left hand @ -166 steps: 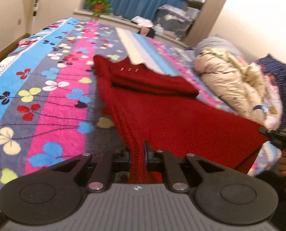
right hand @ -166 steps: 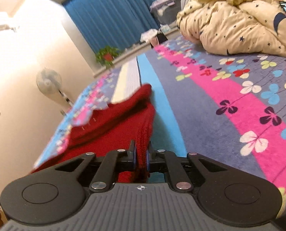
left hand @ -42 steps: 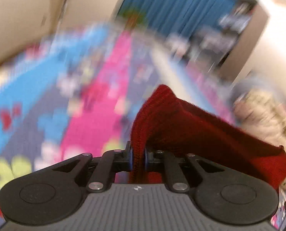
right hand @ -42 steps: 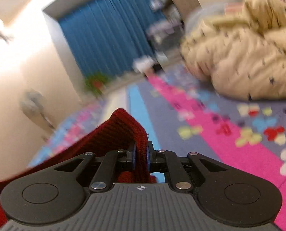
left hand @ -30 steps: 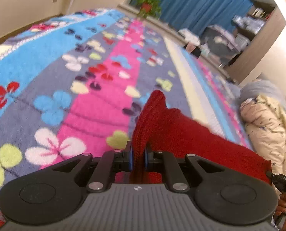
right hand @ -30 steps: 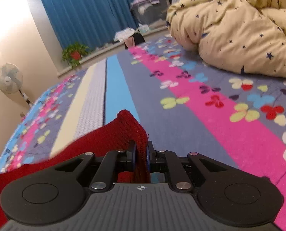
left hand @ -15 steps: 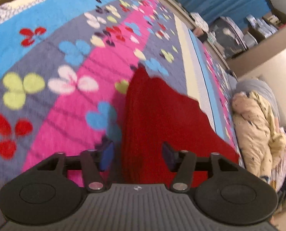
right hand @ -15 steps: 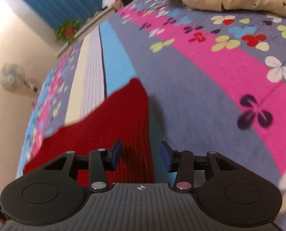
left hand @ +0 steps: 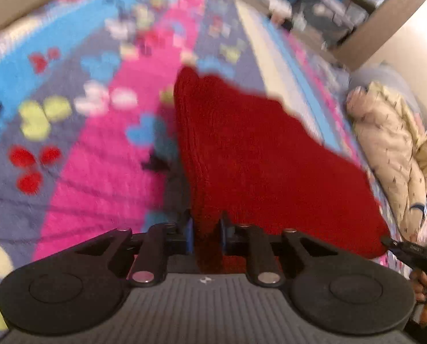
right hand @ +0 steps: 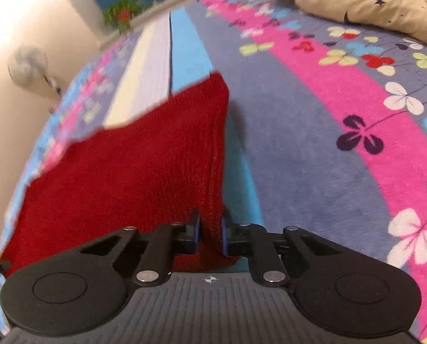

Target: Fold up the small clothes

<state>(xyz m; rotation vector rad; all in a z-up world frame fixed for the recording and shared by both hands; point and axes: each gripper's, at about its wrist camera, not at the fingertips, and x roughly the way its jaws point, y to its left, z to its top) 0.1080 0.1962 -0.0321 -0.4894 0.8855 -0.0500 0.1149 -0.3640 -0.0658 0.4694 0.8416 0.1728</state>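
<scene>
A red knitted garment (left hand: 256, 154) lies folded on the flowered bedspread (left hand: 78, 132). It also shows in the right wrist view (right hand: 133, 166). My left gripper (left hand: 206, 230) is shut on the near left corner of the garment. My right gripper (right hand: 210, 233) is shut on its near right corner. The cloth bunches between each pair of fingers. The tip of the right gripper (left hand: 408, 253) shows at the garment's right corner in the left wrist view.
A beige star-print quilt (left hand: 394, 146) is heaped at the right of the bed, also in the right wrist view (right hand: 371, 3). A fan (right hand: 29, 66), a potted plant (right hand: 121, 14) and blue curtains stand beyond the bed. A shelf (left hand: 365, 8) stands far right.
Both grippers laid the lifted edge down over the garment and opened. They have since moved back to the near edge and closed on its two near corners.
</scene>
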